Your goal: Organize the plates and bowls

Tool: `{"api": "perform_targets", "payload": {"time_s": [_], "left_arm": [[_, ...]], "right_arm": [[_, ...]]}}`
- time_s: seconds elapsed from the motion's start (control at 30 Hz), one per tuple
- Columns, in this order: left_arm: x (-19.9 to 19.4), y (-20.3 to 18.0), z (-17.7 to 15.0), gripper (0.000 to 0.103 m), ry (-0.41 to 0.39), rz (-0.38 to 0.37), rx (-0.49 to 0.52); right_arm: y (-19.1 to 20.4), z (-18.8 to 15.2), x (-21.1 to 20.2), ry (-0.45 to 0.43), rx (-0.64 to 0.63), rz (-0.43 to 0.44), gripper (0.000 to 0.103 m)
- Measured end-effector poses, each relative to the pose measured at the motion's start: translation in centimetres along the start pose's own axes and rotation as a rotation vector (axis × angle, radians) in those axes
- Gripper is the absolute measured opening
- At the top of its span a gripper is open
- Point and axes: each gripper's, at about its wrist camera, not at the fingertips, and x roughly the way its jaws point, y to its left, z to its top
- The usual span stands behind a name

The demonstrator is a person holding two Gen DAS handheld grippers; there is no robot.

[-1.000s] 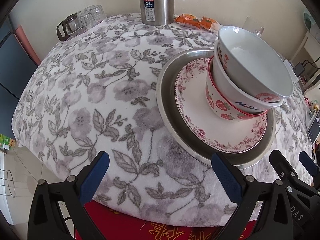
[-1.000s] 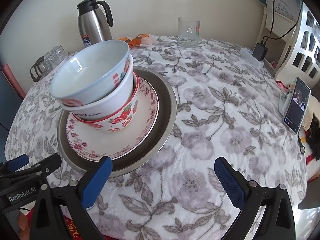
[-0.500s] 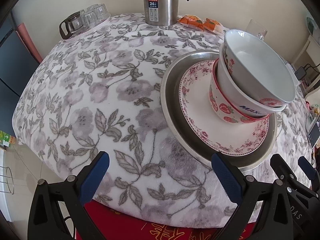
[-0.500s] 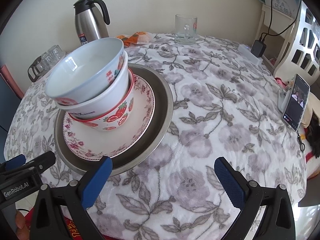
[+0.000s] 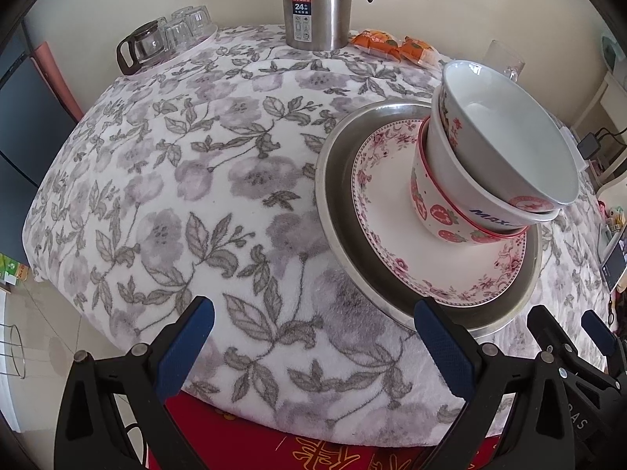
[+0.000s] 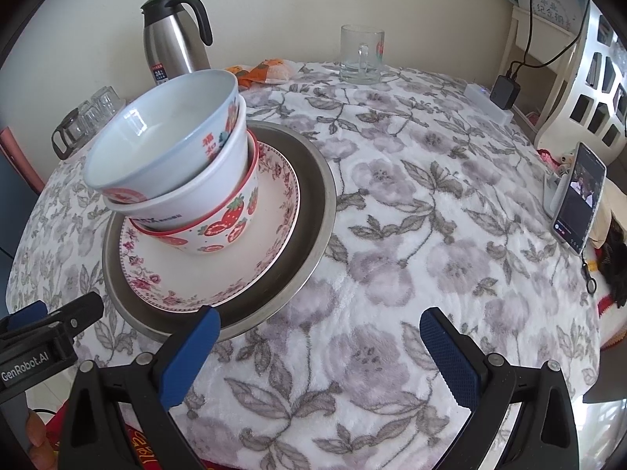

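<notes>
A steel plate [image 5: 337, 203] [image 6: 313, 203] lies on the flowered tablecloth with a pink-rimmed floral plate [image 5: 384, 211] [image 6: 235, 266] inside it. On that plate stands a tilted stack of three bowls: a strawberry bowl [image 5: 439, 215] [image 6: 223, 227] at the bottom, a white bowl [image 5: 454, 172] [image 6: 203, 188] in it, and a pale blue bowl [image 5: 505, 137] [image 6: 164, 133] on top. My left gripper [image 5: 313, 344] is open near the table's front edge, left of the stack. My right gripper [image 6: 317, 356] is open, right of the stack, holding nothing.
A steel thermos jug [image 5: 317, 4] [image 6: 176, 39], orange snack packets [image 5: 392, 45] and a glass mug [image 6: 360, 55] stand at the back. Glass cups and a small pot [image 5: 164, 39] sit back left. A phone [image 6: 580, 203] leans at the right edge.
Both grippers have drawn back slightly and risen, so the stack sits a little farther off. The plates and bowls have not moved.
</notes>
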Motion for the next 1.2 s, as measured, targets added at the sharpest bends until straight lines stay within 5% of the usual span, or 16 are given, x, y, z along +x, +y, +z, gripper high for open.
{"api": "perform_targets", "payload": {"time_s": [1.2], "left_arm": [[-0.15, 0.08, -0.08, 0.102, -0.011, 0.024, 0.008]], "right_arm": [[-0.17, -0.29, 0.34, 0.022, -0.002, -0.008, 0.103]]}}
